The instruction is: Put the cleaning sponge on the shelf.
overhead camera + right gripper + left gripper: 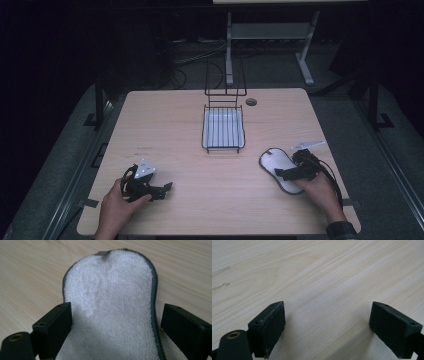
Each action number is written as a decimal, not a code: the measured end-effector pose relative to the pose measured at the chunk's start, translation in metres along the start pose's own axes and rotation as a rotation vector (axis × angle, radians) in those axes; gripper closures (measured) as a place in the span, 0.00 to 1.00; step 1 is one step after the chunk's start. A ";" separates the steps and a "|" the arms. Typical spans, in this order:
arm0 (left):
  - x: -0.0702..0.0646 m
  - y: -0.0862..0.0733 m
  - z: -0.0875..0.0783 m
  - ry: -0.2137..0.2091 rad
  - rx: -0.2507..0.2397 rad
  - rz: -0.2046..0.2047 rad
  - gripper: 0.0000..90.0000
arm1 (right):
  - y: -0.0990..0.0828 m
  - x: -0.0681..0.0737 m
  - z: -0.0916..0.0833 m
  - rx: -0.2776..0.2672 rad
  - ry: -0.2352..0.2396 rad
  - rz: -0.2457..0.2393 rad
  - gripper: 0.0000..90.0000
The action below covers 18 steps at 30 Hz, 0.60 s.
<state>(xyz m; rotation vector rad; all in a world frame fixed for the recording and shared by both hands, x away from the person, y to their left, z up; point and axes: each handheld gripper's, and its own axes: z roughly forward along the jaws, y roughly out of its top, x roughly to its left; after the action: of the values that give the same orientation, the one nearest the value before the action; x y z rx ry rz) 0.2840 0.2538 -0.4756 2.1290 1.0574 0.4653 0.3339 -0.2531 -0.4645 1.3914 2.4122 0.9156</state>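
At the table's near left, the left gripper (pixel 167 188) rests with jaws spread on bare wood; at near right, the right gripper (pixel 276 174) straddles a white scrubbing pad (pixel 276 165), jaws wide, unpinched. Closing squarely across its narrow waist should grip best.

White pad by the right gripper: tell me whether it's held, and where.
Not held. The right gripper is open over the white pad, which lies flat on the table.
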 end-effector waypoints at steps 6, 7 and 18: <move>0.000 0.000 0.000 0.000 0.000 0.000 0.14 | -0.001 0.000 0.001 0.010 0.016 0.000 0.16; 0.000 0.000 0.000 0.000 0.000 0.000 0.14 | -0.001 -0.001 0.001 0.010 0.020 0.000 0.16; 0.000 0.000 0.000 0.000 0.000 0.000 0.14 | 0.000 0.000 -0.001 0.014 0.055 -0.012 0.28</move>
<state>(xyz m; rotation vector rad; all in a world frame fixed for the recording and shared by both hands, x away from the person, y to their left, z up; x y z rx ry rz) 0.2841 0.2538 -0.4756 2.1285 1.0577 0.4653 0.3335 -0.2539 -0.4637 1.3729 2.4694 0.9481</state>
